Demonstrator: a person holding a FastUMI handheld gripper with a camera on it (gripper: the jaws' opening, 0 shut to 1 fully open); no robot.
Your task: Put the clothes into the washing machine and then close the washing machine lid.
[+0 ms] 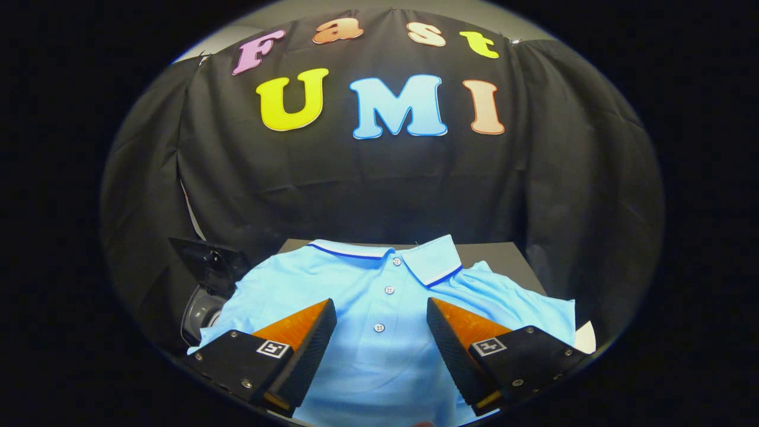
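A dark flat surface [504, 256] is being seen under a light blue polo shirt [379, 356], and it is being backed closely by the black cloth wall [379, 190] of the booth, which is hanging in folds on all sides. A pale strip of the room's wall [225, 38] is being glimpsed above the cloth.

The shirt is being displayed spread out, face up, with its collar [436, 261] lying at the far end, near the cloth, and its buttoned placket running straight toward the camera. Most of the surface is being covered by it; only a bare band behind the collar and to the far right of it is being left showing. A small white object [586, 338] is being seen just beside the shirt's right sleeve; what it is cannot be told.

To the left of the shirt, a dark machine [204, 284] with a round grey opening is being partly shown, with a dark flap standing raised above that opening. Whether anything is lying inside cannot be told. The shirt's left shoulder is lying just beside it.

The gripper [381, 313] is being held above the shirt with its fingers spread wide, one on each side of the placket, and nothing is being gripped between them. Whether the tips are touching the fabric cannot be told.
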